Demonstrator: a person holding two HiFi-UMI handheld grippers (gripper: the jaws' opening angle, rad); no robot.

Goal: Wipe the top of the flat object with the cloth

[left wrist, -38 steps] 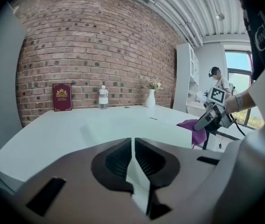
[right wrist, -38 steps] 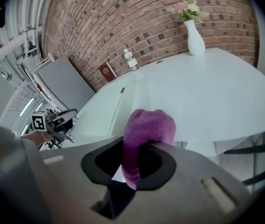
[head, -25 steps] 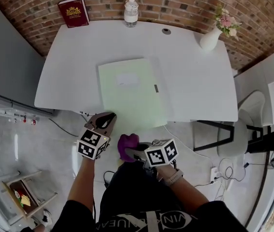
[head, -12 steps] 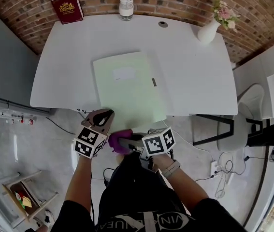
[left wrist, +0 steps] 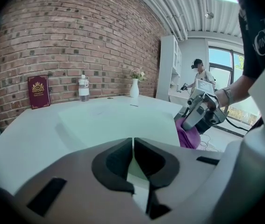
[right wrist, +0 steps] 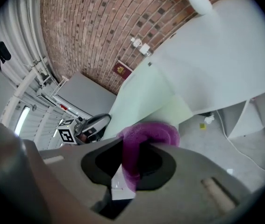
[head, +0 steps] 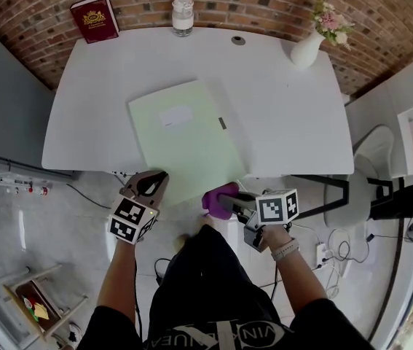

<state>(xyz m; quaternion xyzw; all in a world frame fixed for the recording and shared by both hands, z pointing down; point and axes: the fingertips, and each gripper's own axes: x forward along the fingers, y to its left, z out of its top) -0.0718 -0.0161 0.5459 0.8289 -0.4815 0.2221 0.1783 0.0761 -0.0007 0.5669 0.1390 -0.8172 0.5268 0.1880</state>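
A pale green flat folder [head: 184,141] lies on the white table [head: 286,115], and its near end juts past the front edge. My right gripper [head: 224,203] is shut on a purple cloth [head: 219,197] just off the folder's near right corner, below table height. In the right gripper view the cloth [right wrist: 146,136] bulges out between the jaws, with the folder [right wrist: 146,97] beyond it. My left gripper [head: 151,184] hangs shut and empty at the folder's near left corner. In the left gripper view its jaws [left wrist: 133,148] meet, and the cloth [left wrist: 188,134] shows at the right.
Along the table's far edge stand a red book [head: 95,18], a water bottle [head: 183,13] and a white vase with flowers [head: 309,46]. A white chair [head: 377,166] is to the table's right. A person [left wrist: 198,71] stands far off by the window.
My right gripper has carried the cloth to the right and up, to the folder's near right corner. The left gripper has hardly moved and stays shut.
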